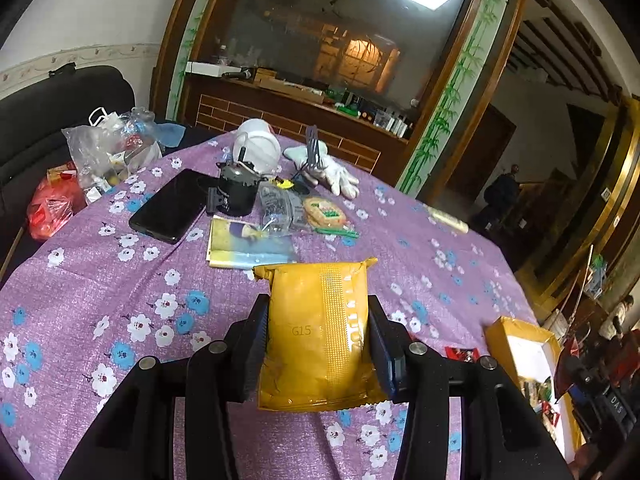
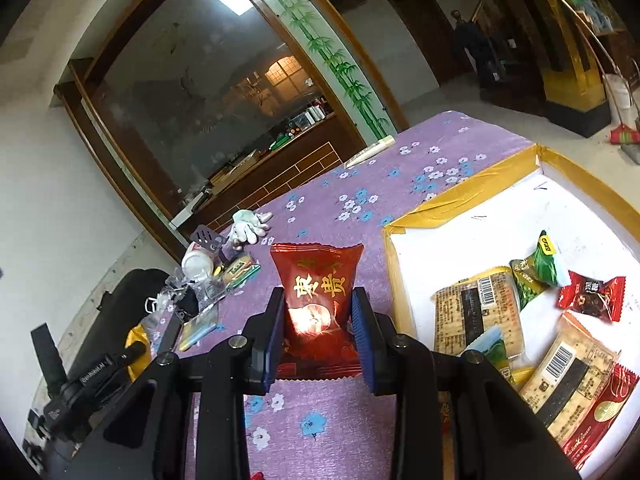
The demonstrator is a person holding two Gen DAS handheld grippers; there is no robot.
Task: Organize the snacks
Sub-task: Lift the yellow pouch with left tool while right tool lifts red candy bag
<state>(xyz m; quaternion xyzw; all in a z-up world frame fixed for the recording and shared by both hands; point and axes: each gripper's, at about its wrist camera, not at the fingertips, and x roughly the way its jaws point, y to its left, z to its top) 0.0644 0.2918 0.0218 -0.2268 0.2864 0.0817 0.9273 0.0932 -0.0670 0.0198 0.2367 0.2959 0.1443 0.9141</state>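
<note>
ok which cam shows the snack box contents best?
Right wrist view: the box lies open beside the held red packet, several snack packets visible inside. Left wrist view catches only a corner of the box at the frame's right edge.

Yellow snack packet [image 1: 316,336]: sealed pillow pack, crimped ends, stamped "G15", upright and raised above the purple flowered surface [image 1: 100,280], clamped at both sides. Red snack packet [image 2: 318,312]: glossy, gold characters, serrated ends, upright, likewise clamped at both sides above the cloth. Yellow-rimmed white box [image 2: 460,200]: open, on the surface's right part, holding two tan barcode packets, green packets and red wrapped sweets, lying flat.
</note>
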